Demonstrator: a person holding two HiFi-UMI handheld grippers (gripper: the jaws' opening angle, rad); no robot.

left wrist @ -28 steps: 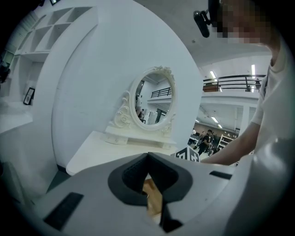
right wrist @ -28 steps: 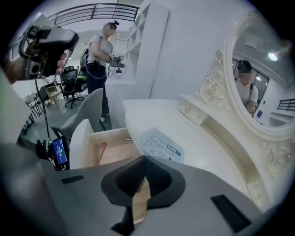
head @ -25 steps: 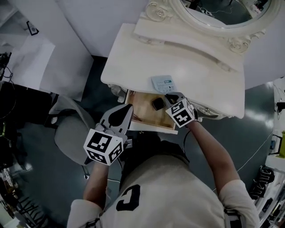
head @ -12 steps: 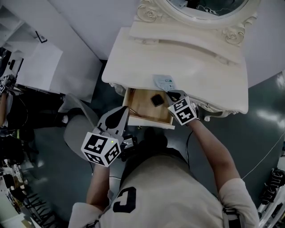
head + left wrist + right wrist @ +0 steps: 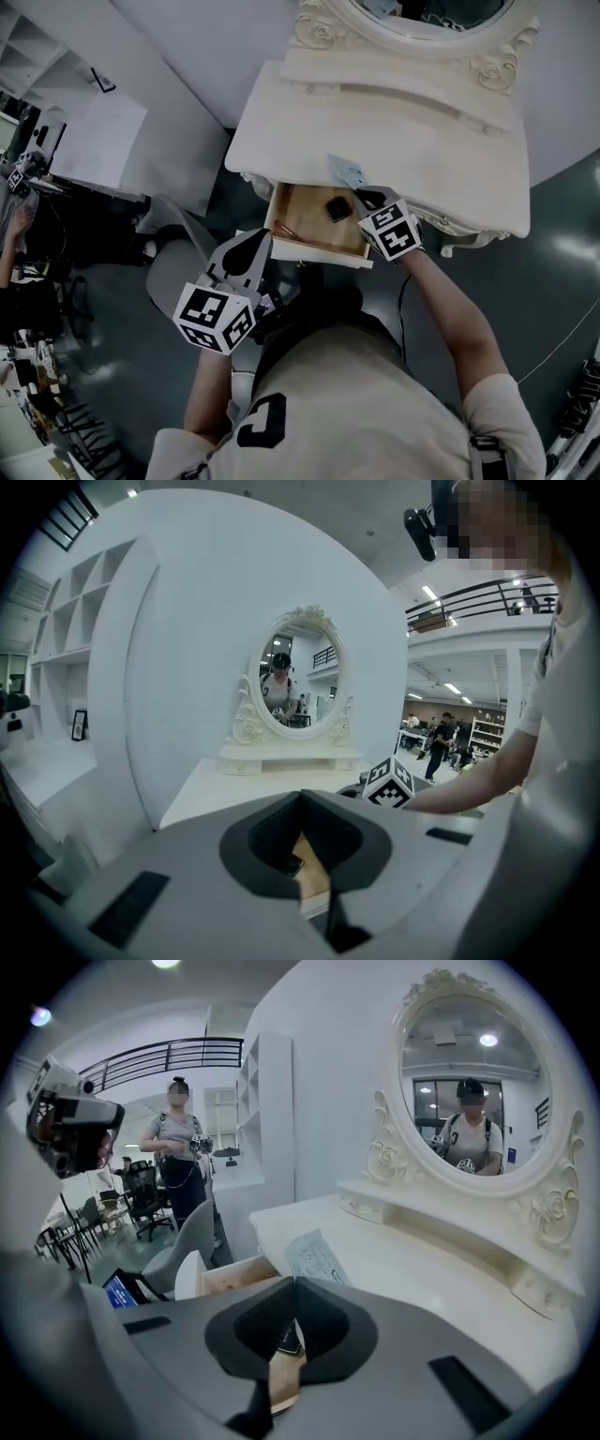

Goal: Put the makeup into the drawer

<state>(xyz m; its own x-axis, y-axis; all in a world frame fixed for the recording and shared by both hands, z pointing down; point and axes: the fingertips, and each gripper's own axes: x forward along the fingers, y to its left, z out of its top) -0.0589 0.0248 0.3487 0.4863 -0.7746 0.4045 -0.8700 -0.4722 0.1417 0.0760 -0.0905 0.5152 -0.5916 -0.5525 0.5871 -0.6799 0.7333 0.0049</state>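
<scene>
A black makeup compact point(image 5: 336, 208) lies inside the open wooden drawer point(image 5: 302, 223) of the white dressing table point(image 5: 422, 141). My right gripper point(image 5: 362, 199) hovers at the drawer's back right corner, just right of the compact, shut with nothing in it. In the right gripper view the gripper point(image 5: 295, 1281) points over the drawer, and the compact point(image 5: 288, 1337) shows under its closed jaws. My left gripper point(image 5: 260, 240) hangs at the drawer's front left corner, also shut and empty. In the left gripper view the gripper point(image 5: 300, 794) faces the table, with wood showing below it.
A pale printed packet point(image 5: 345, 171) lies on the tabletop just behind the drawer. An ornate oval mirror point(image 5: 422, 19) stands at the table's back. A grey chair point(image 5: 173, 272) sits left of me. A person point(image 5: 178, 1152) stands farther off in the room.
The head view has swung a little. My right gripper has risen slightly beside the compact, which stays in the drawer. My left gripper has drifted back from the drawer front.
</scene>
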